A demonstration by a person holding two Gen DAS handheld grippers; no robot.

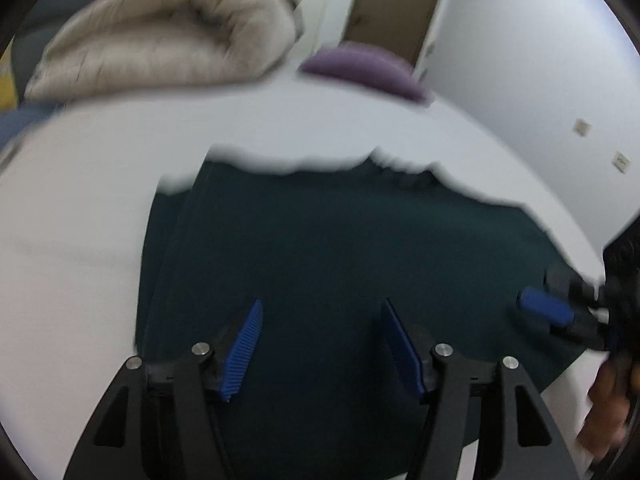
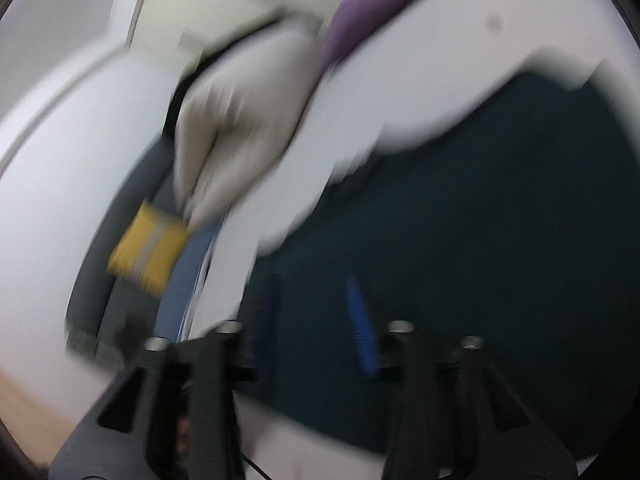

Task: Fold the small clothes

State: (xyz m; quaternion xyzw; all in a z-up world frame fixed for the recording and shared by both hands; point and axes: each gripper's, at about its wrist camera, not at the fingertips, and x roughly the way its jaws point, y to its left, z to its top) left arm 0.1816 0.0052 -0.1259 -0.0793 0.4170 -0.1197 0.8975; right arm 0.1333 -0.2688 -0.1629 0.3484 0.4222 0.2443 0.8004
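A dark green garment (image 1: 320, 248) lies flat on the white table (image 1: 80, 208), its far edge wavy and blurred. My left gripper (image 1: 322, 306) hovers over the near part of the cloth, its blue pads (image 1: 246, 352) wide apart with nothing between them. From the right edge my right gripper (image 1: 540, 310) reaches onto the garment's right side, with a hand (image 1: 604, 404) behind it. The right wrist view is badly blurred. It shows the same garment (image 2: 460, 240) under my right gripper (image 2: 314, 286), whose jaws stand apart with no cloth pinched.
A beige puffy jacket (image 1: 168, 36) is heaped at the table's far left, and a purple folded cloth (image 1: 360, 68) lies at the far edge. Behind them are a brown door (image 1: 392, 4) and a white wall. In the right wrist view a yellow item (image 2: 148, 248) lies beyond the table's edge.
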